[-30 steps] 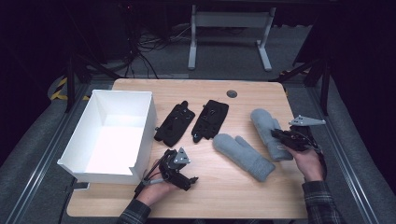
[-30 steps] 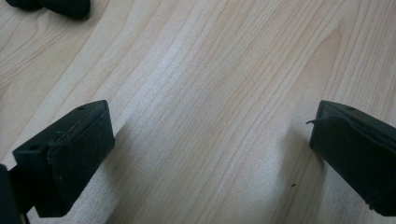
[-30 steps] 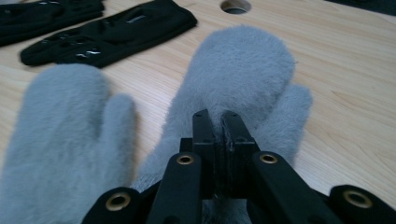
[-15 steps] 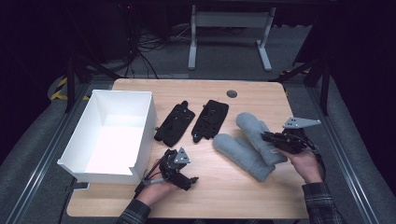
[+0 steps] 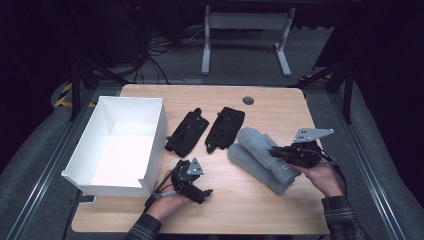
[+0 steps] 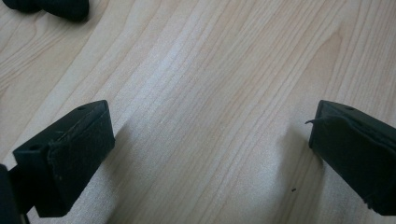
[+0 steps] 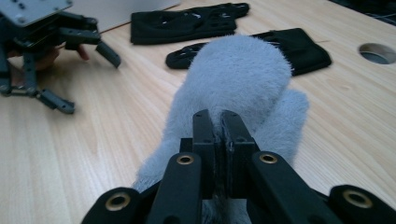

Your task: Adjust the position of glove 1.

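Dark floor and cables are seen behind a light wooden counter (image 5: 235,200), on which a white box (image 5: 150,150) is placed at the left side. Two black gloves are laid flat near the middle, one (image 5: 187,131) just beside the box and the other (image 5: 226,128) to its right. Two grey mittens are found right of the middle of the counter. The upper grey mitten (image 5: 255,145) is laid over the lower grey mitten (image 5: 250,165), and they are touching. The right gripper (image 5: 278,152) is held by a hand (image 5: 322,177) at the right edge of the counter. In the right gripper view, its jaws are seen pressed nearly together, and the fuzzy cloth of the upper mitten (image 7: 238,74) is pinched between them. The left gripper (image 5: 196,187) is kept low over the bare wood near the front corner of the box. In the left gripper view its jaws are spread wide, and nothing is held between them; only wood grain is seen there.
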